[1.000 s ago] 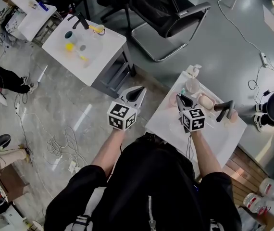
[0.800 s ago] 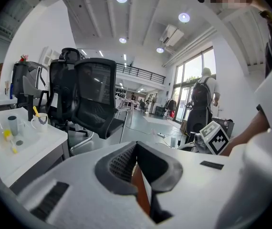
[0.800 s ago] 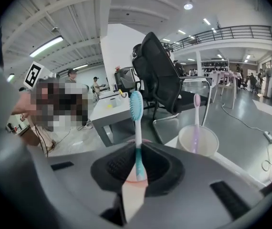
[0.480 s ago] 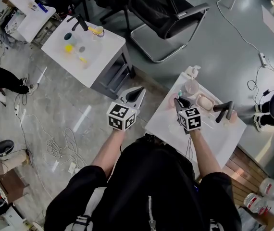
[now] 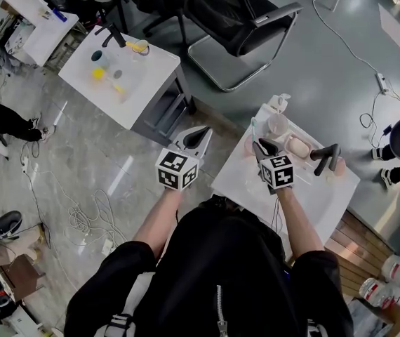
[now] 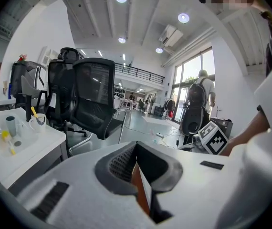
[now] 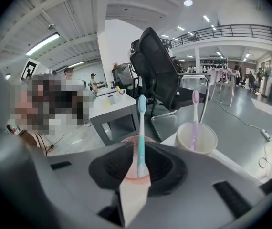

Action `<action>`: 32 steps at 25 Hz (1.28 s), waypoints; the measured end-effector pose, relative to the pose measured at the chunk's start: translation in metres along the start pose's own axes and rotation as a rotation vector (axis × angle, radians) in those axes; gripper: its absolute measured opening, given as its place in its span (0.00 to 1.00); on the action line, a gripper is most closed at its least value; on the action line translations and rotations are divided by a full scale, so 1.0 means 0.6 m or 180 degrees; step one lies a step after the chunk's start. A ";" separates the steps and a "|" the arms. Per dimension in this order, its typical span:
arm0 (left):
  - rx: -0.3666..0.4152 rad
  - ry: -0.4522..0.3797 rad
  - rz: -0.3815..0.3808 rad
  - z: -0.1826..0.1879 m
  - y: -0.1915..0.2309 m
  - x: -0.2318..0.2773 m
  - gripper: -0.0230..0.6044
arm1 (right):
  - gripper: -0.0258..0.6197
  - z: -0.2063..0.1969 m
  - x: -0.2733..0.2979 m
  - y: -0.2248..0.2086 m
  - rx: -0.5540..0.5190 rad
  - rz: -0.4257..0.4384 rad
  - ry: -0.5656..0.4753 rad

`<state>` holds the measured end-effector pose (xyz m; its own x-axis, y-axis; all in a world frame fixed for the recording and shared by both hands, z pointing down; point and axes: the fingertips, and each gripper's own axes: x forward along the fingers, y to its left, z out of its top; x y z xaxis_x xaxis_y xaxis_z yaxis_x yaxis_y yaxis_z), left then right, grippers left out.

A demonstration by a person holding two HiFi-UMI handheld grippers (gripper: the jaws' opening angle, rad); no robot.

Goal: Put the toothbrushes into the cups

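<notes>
The right claw (image 7: 137,151) has just been opening. Its jaws now stand apart, with the teal brush (image 7: 141,128) between them but free of the pads. That brush stands upright, bristles up, in the pink cup (image 7: 131,172), which sits right at the claw's tips near the tabletop's (image 5: 319,196) far left edge. Just beside it, to the right and a little farther off, is the white cup (image 7: 204,138). The purple brush (image 7: 194,116) leans inside it, bristles up as well, so both brushes are in cups.

From the head view the right claw (image 5: 262,147) points down at the pink cup (image 5: 248,144). The white cup (image 5: 279,126) is just beyond it, and a soap dish (image 5: 300,147) lies to that cup's right.

The left claw (image 5: 203,133) hangs off the tabletop's left side, over the floor, well apart from the cups. In its own view the left claw (image 6: 136,149) is closed, jaws meeting at the tips with nothing between them, and it faces a black chair (image 6: 95,97).
</notes>
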<state>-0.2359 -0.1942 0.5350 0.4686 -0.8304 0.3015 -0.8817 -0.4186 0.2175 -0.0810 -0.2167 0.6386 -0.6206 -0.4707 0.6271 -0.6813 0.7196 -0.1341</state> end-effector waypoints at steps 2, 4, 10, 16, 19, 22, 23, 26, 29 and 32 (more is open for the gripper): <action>0.0018 -0.0001 -0.0039 0.004 -0.005 0.004 0.04 | 0.17 0.007 -0.008 0.002 0.0025 -0.0010 -0.0065; 0.0039 0.0001 -0.0094 0.006 -0.016 0.010 0.04 | 0.16 0.013 -0.019 0.003 0.0061 -0.0022 -0.0152; 0.0120 0.0001 -0.0351 0.014 -0.068 0.036 0.04 | 0.13 0.035 -0.074 0.002 0.0196 -0.0128 -0.0461; 0.0257 0.0005 -0.0645 0.029 -0.141 0.068 0.04 | 0.06 0.037 -0.154 -0.028 0.0296 -0.0421 -0.0759; 0.0318 0.0015 -0.0768 0.034 -0.181 0.084 0.04 | 0.05 0.026 -0.200 -0.054 0.0379 -0.0615 -0.0923; 0.0370 0.0032 -0.0857 0.034 -0.220 0.091 0.04 | 0.05 0.015 -0.249 -0.077 0.0454 -0.0812 -0.1077; 0.0382 0.0034 -0.0876 0.034 -0.233 0.092 0.04 | 0.05 0.010 -0.267 -0.084 0.0481 -0.0872 -0.1129; 0.0405 0.0039 -0.0931 0.033 -0.272 0.095 0.04 | 0.05 -0.006 -0.323 -0.106 0.0574 -0.1064 -0.1270; 0.0420 0.0036 -0.0998 0.032 -0.307 0.103 0.04 | 0.05 -0.025 -0.372 -0.127 0.0662 -0.1237 -0.1369; 0.0433 0.0027 -0.1067 0.031 -0.342 0.113 0.04 | 0.05 -0.044 -0.417 -0.144 0.0710 -0.1383 -0.1437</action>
<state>-0.0241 -0.1714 0.4934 0.7328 -0.6358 0.2422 -0.6779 -0.7127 0.1802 0.1432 -0.1475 0.5137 -0.3400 -0.8967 0.2834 -0.9401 0.3161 -0.1276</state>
